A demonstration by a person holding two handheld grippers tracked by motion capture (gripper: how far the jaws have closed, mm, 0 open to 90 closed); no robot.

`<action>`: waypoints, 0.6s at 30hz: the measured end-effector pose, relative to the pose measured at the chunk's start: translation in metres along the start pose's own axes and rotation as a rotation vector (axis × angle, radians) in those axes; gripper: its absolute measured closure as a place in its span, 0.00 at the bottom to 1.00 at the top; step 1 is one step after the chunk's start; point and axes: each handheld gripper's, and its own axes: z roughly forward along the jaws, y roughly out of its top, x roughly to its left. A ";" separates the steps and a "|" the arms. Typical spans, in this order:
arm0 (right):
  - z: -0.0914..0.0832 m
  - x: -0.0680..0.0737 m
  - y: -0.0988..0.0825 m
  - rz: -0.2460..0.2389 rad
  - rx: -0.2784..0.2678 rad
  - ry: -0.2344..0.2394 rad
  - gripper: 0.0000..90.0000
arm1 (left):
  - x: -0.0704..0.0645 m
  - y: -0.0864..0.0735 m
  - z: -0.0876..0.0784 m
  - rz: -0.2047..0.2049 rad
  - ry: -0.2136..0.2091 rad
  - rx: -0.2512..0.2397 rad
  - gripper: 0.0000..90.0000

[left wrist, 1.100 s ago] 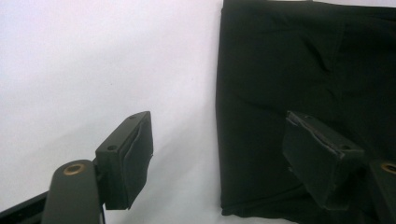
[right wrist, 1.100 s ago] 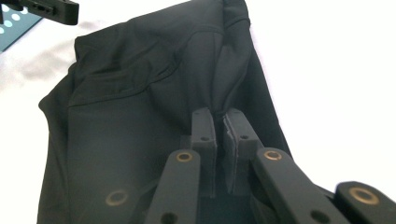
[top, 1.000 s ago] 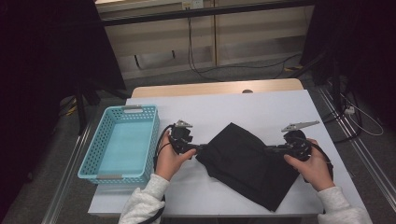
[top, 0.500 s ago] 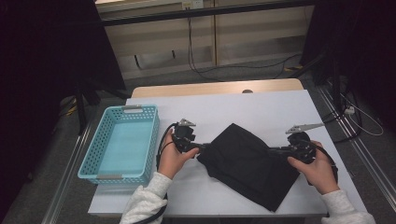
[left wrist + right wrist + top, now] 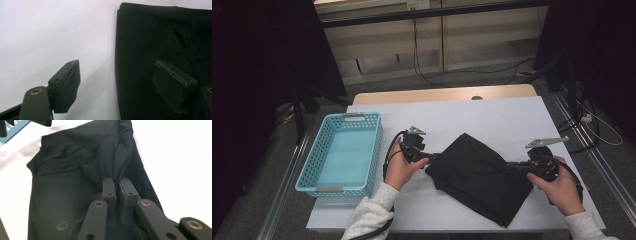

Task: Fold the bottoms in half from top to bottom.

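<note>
A black folded garment (image 5: 479,177) lies on the white table (image 5: 492,117), slanting toward the near right. My left gripper (image 5: 433,159) is at the garment's left edge, jaws open. In the left gripper view (image 5: 120,85), one pad hangs over bare table and the other over the black cloth (image 5: 155,37), with the cloth's folded edge between them. My right gripper (image 5: 513,165) is at the garment's right side, shut on a raised fold of the fabric (image 5: 120,152). In the right gripper view (image 5: 117,192) the pads pinch that fold tight.
A teal plastic basket (image 5: 318,150) stands empty on the table's left part, close to my left hand. Its corner (image 5: 10,131) appears far off in the right gripper view. Bare white table stretches behind the garment. Cables lie on the floor beyond the table.
Both hands have drifted slightly to the right. The right gripper keeps its pinch on the fold and the garment's shape is nearly the same.
</note>
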 end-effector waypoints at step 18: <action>-0.017 -0.005 -0.023 0.018 0.039 -0.050 0.97 | -0.001 0.002 -0.001 0.001 0.008 -0.007 0.25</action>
